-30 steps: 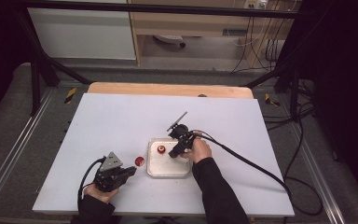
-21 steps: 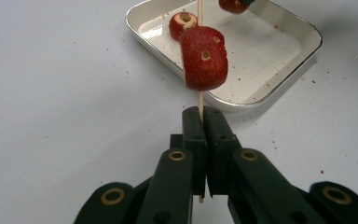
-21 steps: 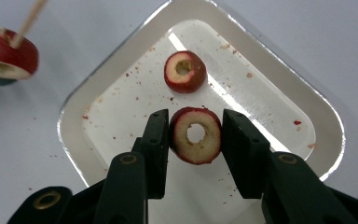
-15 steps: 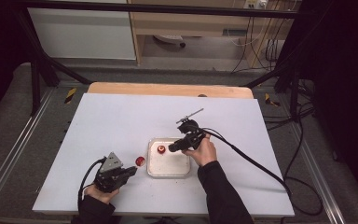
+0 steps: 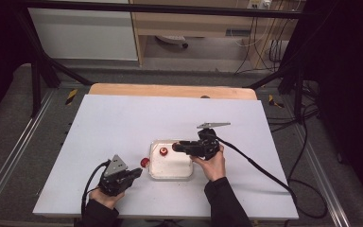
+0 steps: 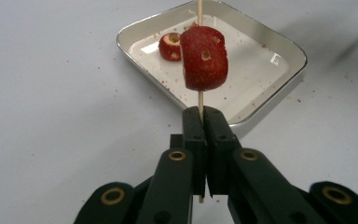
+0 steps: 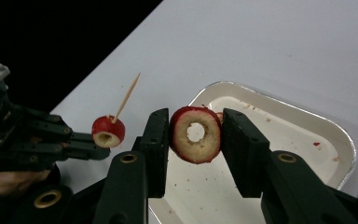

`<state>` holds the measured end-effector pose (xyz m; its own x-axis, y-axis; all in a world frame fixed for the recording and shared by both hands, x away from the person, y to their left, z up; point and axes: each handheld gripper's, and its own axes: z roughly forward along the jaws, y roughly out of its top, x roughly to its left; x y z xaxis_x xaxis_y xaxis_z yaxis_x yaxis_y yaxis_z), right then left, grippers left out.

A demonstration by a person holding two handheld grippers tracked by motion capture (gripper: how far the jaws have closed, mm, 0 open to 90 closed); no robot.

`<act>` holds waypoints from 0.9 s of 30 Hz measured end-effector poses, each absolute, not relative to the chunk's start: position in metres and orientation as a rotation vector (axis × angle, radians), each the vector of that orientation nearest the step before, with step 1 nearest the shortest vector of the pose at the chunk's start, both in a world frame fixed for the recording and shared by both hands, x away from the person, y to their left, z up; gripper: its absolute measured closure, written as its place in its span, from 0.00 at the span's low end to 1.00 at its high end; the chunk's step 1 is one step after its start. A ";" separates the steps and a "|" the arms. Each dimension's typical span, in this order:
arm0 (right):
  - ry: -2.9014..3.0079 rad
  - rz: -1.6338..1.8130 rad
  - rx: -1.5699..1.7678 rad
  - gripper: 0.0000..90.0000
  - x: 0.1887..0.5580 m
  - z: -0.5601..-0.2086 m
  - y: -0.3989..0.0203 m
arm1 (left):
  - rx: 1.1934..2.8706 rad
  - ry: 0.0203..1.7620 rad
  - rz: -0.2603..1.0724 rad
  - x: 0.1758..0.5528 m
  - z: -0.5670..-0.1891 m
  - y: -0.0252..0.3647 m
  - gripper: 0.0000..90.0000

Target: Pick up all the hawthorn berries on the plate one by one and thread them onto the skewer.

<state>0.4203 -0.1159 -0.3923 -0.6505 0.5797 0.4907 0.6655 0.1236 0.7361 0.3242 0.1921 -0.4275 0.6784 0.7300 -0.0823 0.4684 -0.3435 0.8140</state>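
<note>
My left gripper (image 6: 203, 112) is shut on the lower end of a thin wooden skewer (image 6: 199, 9). A red cored fruit (image 6: 205, 58) is threaded on the stick just above the jaws. In the high view this gripper (image 5: 134, 172) rests near the table's front edge, its fruit (image 5: 144, 162) just left of the white tray (image 5: 170, 171). My right gripper (image 7: 193, 114) is shut on a red fruit ring (image 7: 196, 134), pale inside with a hole through its core, held over the tray (image 7: 298, 135). Another red fruit (image 6: 170, 45) lies in the tray's far corner.
The white table (image 5: 123, 123) stretches bare behind and to both sides of the tray. A black cable (image 5: 264, 170) trails from the right gripper off the table's right front. Small red crumbs dot the tray floor (image 6: 261, 70).
The right gripper has drawn back to the right from over the tray and risen slightly, turning more level. The left gripper and the fruit in the tray have stayed put.
</note>
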 end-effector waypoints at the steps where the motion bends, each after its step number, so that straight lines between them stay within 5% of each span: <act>1: -2.255 -1.615 -1.285 0.70 0.419 -0.394 -0.118 | 1.998 0.930 0.371 0.324 -0.427 0.191 0.98; 27: -1.815 -2.145 -1.437 0.71 0.407 -0.405 -0.129 | 1.830 1.021 0.332 0.323 -0.419 0.151 0.98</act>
<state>0.4075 -0.1288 -0.4051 -0.5851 0.5338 0.6105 0.5137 -0.3386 0.7883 0.3233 0.1512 -0.4193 0.6101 0.7655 -0.2043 0.4985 -0.1705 0.8499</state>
